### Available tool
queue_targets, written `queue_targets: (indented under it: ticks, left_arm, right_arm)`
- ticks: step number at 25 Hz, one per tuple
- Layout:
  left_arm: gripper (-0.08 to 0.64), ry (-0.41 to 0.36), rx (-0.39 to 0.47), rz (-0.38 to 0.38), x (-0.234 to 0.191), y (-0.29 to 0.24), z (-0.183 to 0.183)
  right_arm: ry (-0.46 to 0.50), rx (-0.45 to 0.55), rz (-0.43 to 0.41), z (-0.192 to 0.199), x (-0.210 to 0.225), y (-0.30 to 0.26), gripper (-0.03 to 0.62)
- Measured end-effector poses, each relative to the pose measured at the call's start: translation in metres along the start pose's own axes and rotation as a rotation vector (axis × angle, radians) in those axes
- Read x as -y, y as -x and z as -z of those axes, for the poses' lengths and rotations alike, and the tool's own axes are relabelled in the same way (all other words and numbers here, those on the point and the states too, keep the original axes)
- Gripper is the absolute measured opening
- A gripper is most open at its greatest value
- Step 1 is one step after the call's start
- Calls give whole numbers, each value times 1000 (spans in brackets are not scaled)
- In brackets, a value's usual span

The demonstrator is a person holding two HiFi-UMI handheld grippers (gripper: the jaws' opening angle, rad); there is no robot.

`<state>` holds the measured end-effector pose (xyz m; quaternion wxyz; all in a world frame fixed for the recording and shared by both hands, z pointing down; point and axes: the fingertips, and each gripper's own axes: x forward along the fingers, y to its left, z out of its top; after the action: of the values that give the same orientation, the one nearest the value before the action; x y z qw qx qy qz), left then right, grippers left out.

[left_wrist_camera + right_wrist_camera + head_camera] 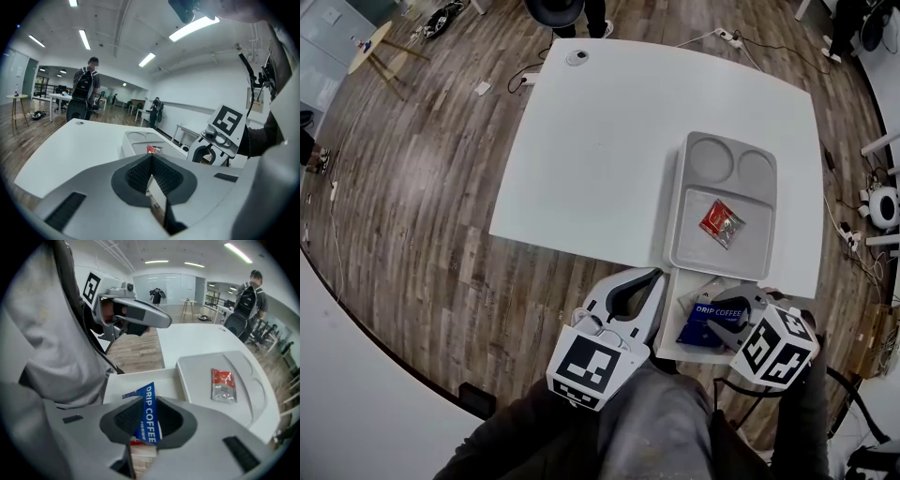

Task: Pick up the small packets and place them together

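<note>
Blue packet (717, 312) is clamped in your right gripper (145, 420); left gripper (151, 176) has jaws together, empty; next, carry it beside the red packet (721, 223) on the tray (694, 253).

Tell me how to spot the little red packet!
Find the big white table, then the grey tray on its right side in the head view. The red packet lies alone in the tray's large compartment. It is red and silver, while the only other packet, the blue packet, is off the tray, pinched in the right tool.
</note>
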<state>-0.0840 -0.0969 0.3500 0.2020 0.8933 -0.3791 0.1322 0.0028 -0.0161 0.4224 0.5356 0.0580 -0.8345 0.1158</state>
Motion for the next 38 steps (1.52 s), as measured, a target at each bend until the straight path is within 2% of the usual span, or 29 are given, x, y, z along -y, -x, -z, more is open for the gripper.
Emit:
queue_targets:
  ticks: [4,8,12,16,24,32,35,38]
  left_arm:
    - [-2,-3,10,-1,0,0,-5]
    - [-2,-4,15,0,1,0,-6]
    - [-2,-8,17,-1,1,0,-8]
    - [-2,-12,20,-7,-1,1,-8]
    - [-2,-22,52,-5,4,-3,-28]
    - [-2,-68,101,-10,11,-4,-52]
    - [-2,-64,88,-17,11,-6,-51]
    - [-2,-48,65,-23,6,-7,-42]
  right_arm:
    - [8,15,-47,-2,-8,5,89]
    - [-8,18,-50,1,-5,0,87]
    - [-4,5,-53,2,-3,-2,41]
    - [-22,55,-56,-6,-8,8,31]
    - [-48,213,35,-34,9,65,29]
    - [-113,459,204,-68,56,142,30]
    - [-143,476,224,-72,73,153,29]
    - [-174,467,214,-67,86,140,29]
